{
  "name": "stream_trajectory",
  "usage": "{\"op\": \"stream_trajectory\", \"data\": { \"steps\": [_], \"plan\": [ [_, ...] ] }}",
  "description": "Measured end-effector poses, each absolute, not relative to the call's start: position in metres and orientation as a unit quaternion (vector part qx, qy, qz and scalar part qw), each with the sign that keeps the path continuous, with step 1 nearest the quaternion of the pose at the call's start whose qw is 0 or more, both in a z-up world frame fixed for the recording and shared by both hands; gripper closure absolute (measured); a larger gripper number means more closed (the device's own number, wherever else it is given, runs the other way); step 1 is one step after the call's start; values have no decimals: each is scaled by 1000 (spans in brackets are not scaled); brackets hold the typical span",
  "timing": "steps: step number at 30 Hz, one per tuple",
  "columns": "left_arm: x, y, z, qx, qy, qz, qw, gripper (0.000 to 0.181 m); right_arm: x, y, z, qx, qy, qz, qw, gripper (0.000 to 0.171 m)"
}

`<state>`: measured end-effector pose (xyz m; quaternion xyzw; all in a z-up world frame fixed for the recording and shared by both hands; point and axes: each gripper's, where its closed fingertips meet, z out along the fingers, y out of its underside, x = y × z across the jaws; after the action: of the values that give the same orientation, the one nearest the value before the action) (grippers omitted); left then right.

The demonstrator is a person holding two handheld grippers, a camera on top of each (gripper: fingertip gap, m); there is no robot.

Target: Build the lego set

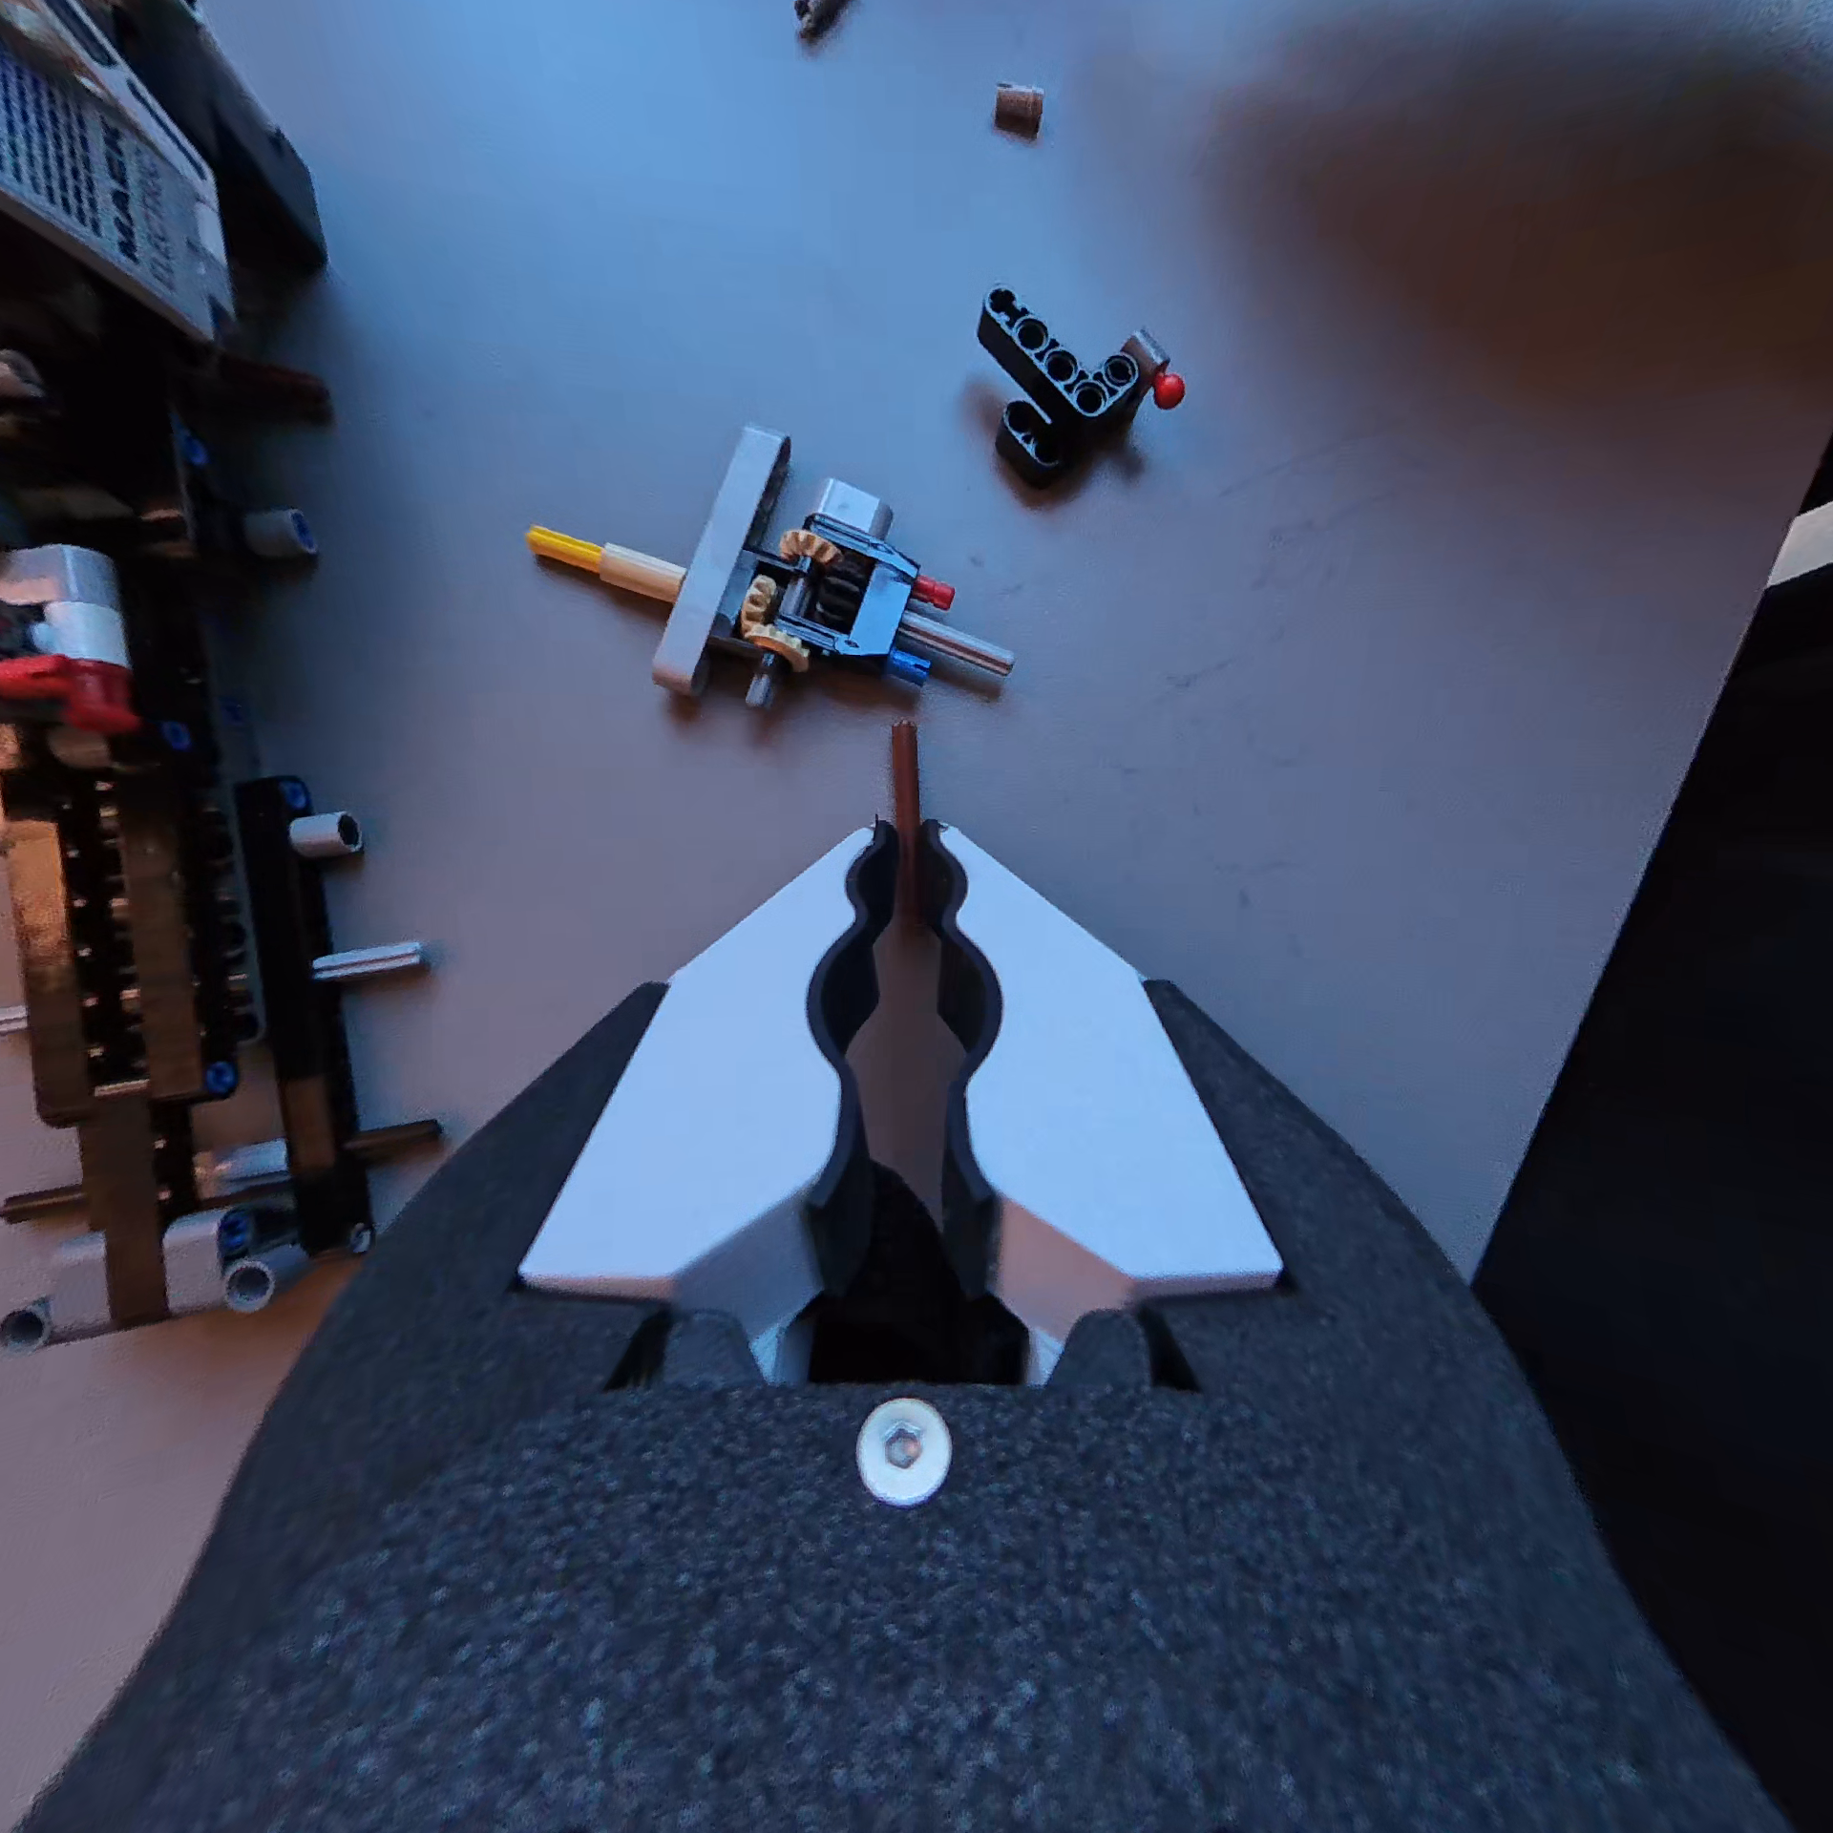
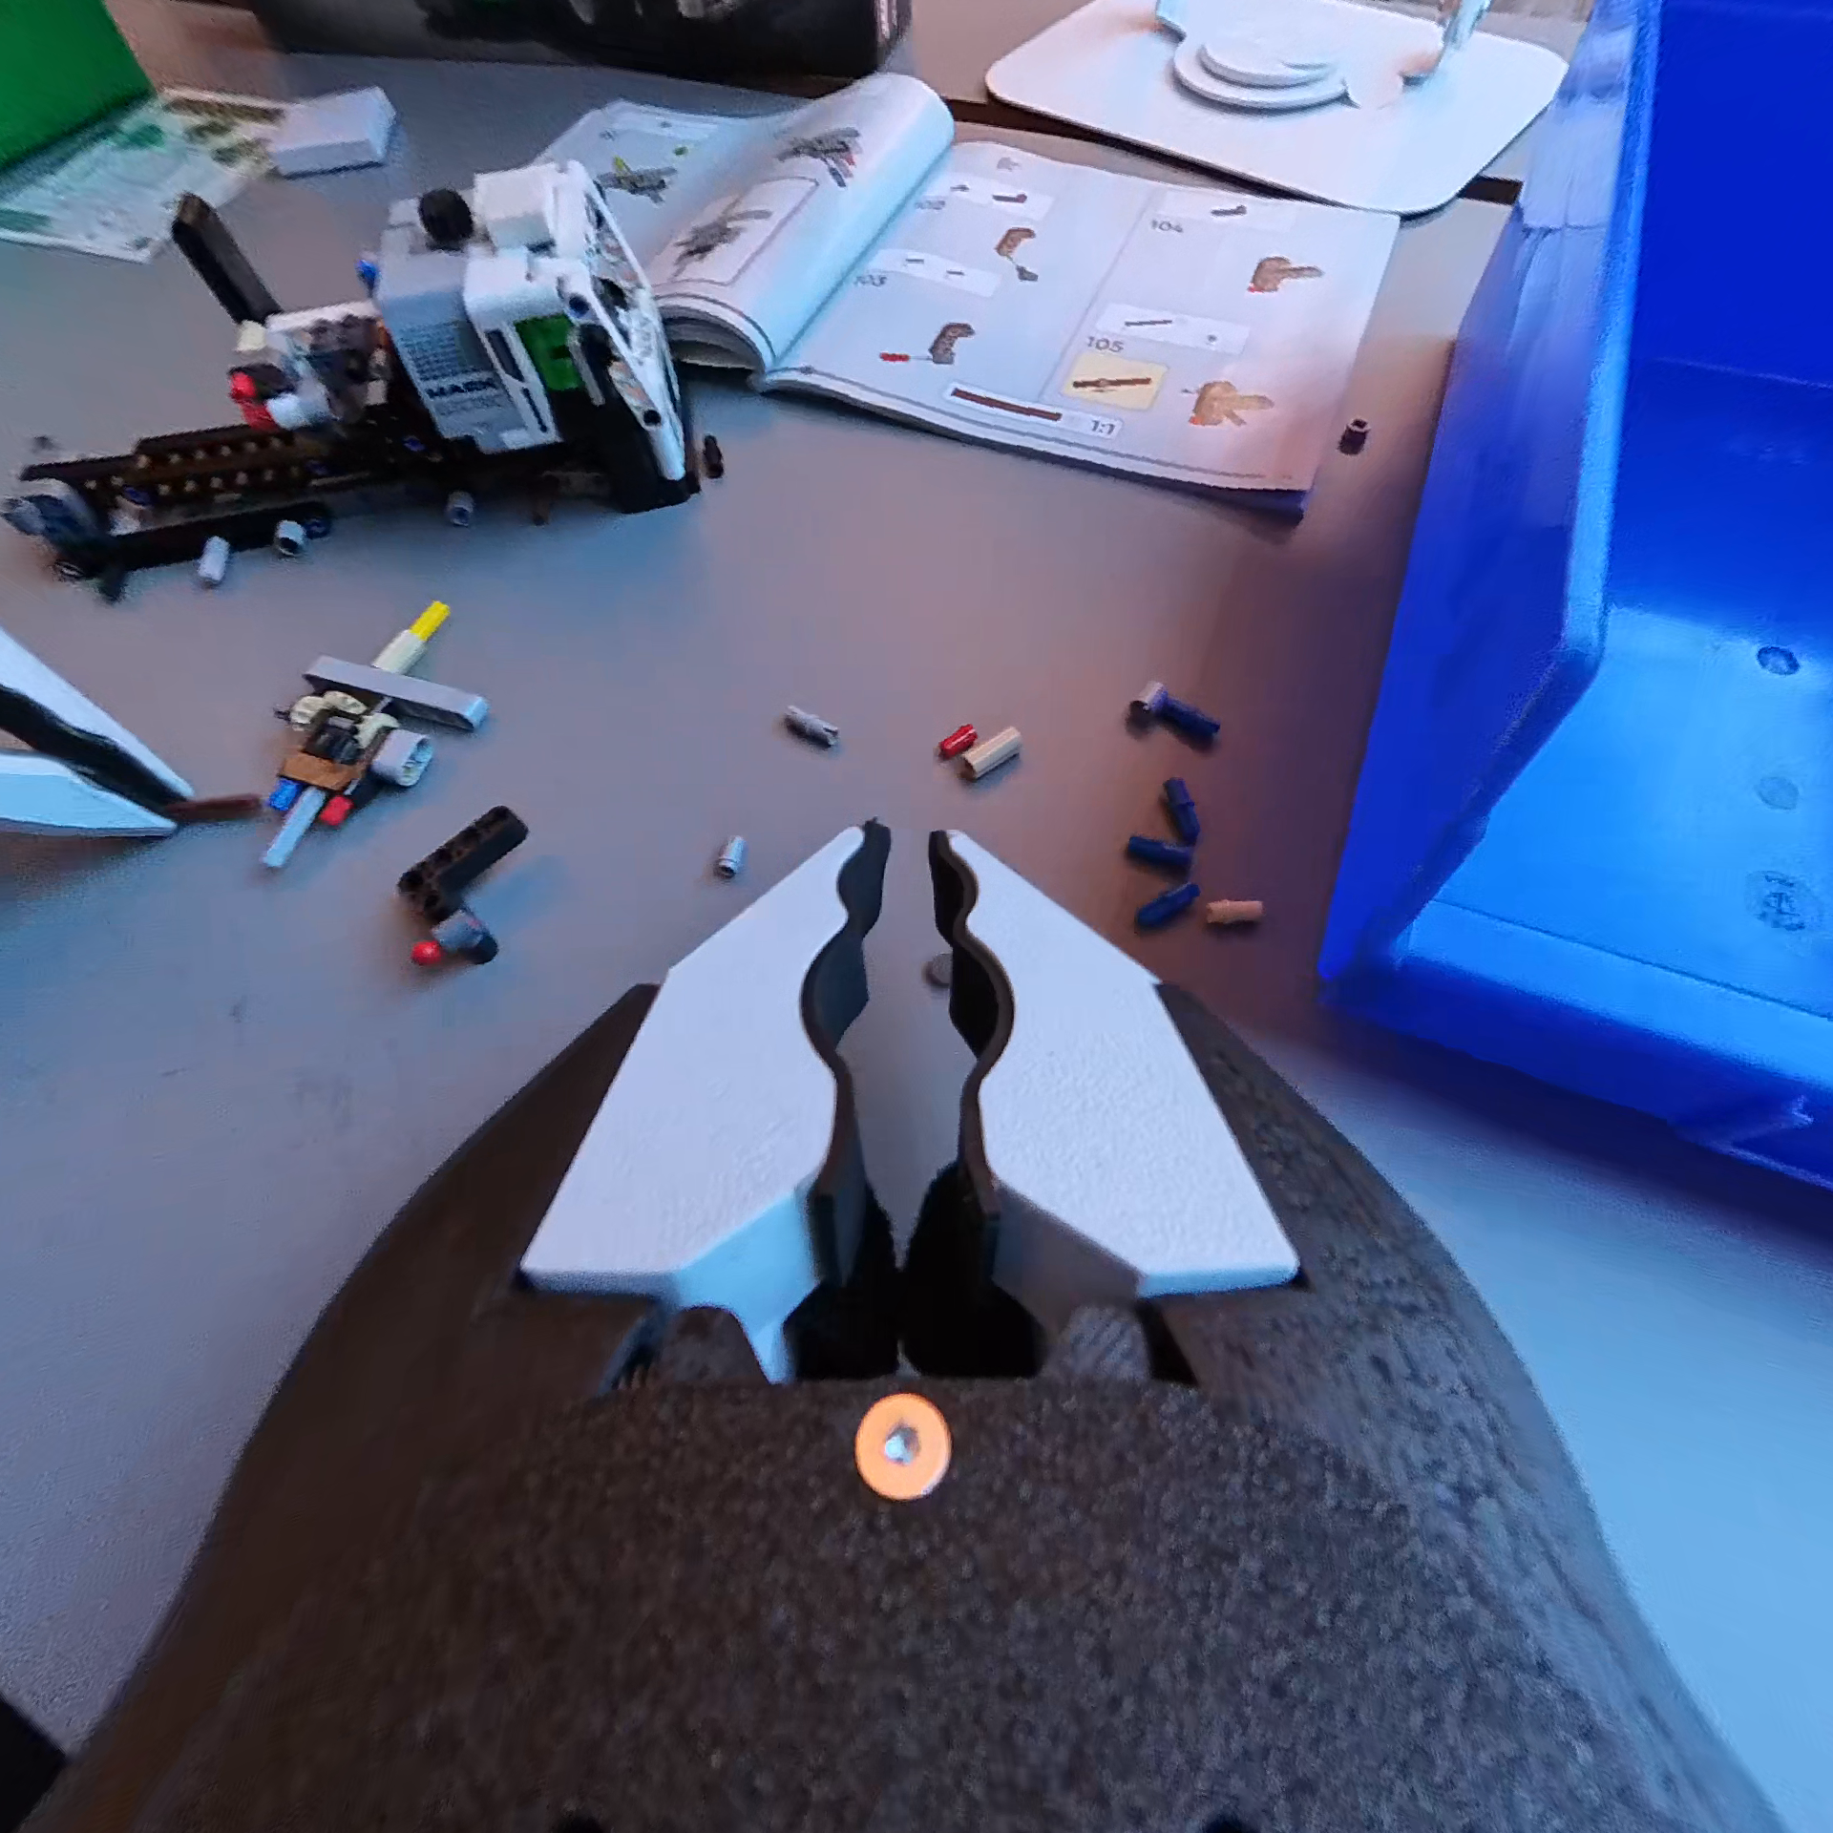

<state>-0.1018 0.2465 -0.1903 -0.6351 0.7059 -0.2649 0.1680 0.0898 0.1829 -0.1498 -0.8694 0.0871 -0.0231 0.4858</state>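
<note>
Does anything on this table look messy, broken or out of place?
Nothing looks broken. Small pins lie scattered loose on the grey table beside the blue bin, and the half-built truck leans tilted. That seems normal mid-build. The left gripper pinches a thin brown rod; the right gripper holds nothing.

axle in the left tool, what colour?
Brown. The thin axle sticks out from between the left tool tips; clearest in the left wrist view.
</note>
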Motion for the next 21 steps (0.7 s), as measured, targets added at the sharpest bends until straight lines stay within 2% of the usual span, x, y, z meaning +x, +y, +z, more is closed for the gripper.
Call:
{"op": "stream_trajectory", "data": {
  "steps": [11,17,21],
  "plan": [
    [-97,248,-189,-610,712,-286,197,164,69,174,-165,-889,57,-15,455,162],
    [-99,259,-159,-610,654,-378,242,151,84,162,-155,-877,97,-43,468,154],
    [-108,273,-150,-604,637,-394,274,150,106,139,-153,-871,131,-74,468,154]
  ]
}}
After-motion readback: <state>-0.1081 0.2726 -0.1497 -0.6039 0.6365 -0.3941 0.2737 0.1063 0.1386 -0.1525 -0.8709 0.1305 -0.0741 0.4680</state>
